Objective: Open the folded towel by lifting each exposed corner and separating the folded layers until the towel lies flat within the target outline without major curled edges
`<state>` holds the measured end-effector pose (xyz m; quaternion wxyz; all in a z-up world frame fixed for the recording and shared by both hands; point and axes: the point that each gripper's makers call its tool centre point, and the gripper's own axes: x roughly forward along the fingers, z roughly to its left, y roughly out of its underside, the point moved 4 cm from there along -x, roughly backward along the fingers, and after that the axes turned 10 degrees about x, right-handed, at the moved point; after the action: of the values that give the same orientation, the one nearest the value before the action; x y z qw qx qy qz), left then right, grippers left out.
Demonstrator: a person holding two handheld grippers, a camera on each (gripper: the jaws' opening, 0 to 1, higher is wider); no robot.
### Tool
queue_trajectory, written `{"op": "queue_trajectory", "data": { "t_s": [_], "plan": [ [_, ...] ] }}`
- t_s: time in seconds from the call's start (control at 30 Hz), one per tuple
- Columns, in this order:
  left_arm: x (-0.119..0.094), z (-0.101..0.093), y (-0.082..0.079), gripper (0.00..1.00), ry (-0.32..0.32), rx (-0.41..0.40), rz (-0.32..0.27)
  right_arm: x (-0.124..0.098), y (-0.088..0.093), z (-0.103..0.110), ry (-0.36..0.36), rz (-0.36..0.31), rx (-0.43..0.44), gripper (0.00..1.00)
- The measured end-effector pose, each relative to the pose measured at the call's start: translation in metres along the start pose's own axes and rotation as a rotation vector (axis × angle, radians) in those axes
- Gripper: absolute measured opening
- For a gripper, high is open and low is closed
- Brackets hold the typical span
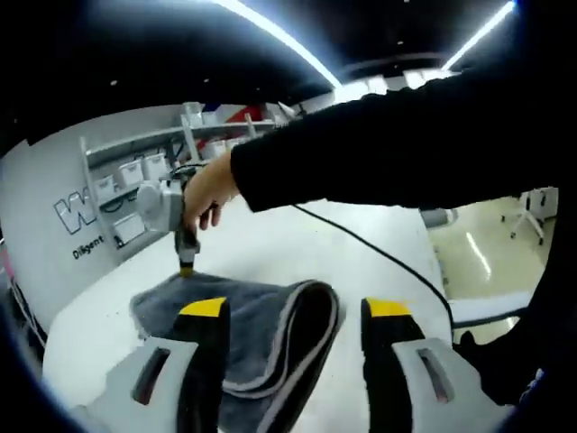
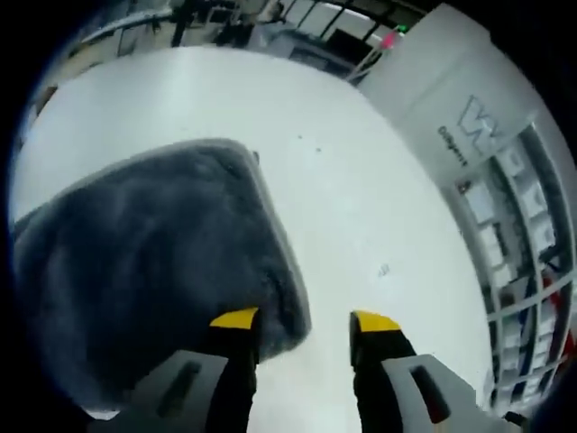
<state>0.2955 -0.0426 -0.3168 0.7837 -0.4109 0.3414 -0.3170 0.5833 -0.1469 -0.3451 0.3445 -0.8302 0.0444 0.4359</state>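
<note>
Your left tool (image 1: 294, 311) gapes over the grey towel (image 1: 252, 329); right tool (image 2: 305, 317) gapes at its edge; bench (image 2: 361, 180) white; wall lettering unreadable.

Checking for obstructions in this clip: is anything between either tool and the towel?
Nothing visible does. The left tool is open with the towel's folded edge right between its jaws. The right tool is open at a towel corner on the bare table. A cable trails clear of the towel.
</note>
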Motion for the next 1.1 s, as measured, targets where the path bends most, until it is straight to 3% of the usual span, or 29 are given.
{"op": "queue_trajectory", "data": {
  "t_s": [0.07,0.1,0.2,0.3,0.4,0.5,0.7,0.9,0.93,1.1],
  "plan": [
    [-0.003,0.011,0.005,0.97,-0.007,-0.028,0.005,-0.013,-0.012,-0.001,0.008,-0.058,0.013,0.62],
    [-0.005,0.015,0.006,0.99,-0.017,-0.042,0.007,-0.019,-0.017,-0.001,0.013,-0.095,0.022,0.72],
    [-0.016,0.041,0.009,1.0,-0.14,-0.103,-0.014,-0.037,-0.034,-0.004,0.053,-0.224,0.092,1.0],
    [-0.027,0.06,0.015,1.0,-0.225,-0.139,-0.022,-0.063,-0.045,-0.005,0.075,-0.354,0.22,1.0],
    [-0.034,0.068,0.019,1.0,-0.233,-0.153,-0.019,-0.085,-0.051,-0.004,0.082,-0.477,0.334,1.0],
    [-0.042,0.075,0.02,1.0,-0.246,-0.165,-0.029,-0.102,-0.048,0.002,0.073,-0.522,0.405,0.99],
    [-0.054,0.091,0.022,1.0,-0.303,-0.201,-0.046,-0.143,-0.045,0.031,0.029,-0.645,0.44,0.99],
    [-0.061,0.101,0.02,1.0,-0.33,-0.221,-0.059,-0.174,-0.027,0.056,0.074,-0.731,0.446,0.97],
    [-0.061,0.102,0.02,1.0,-0.333,-0.222,-0.059,-0.176,-0.026,0.048,0.078,-0.74,0.451,0.97],
    [-0.068,0.106,0.024,1.0,-0.351,-0.227,-0.06,-0.191,-0.001,0.06,0.135,-0.781,0.487,0.95]
  ]
}}
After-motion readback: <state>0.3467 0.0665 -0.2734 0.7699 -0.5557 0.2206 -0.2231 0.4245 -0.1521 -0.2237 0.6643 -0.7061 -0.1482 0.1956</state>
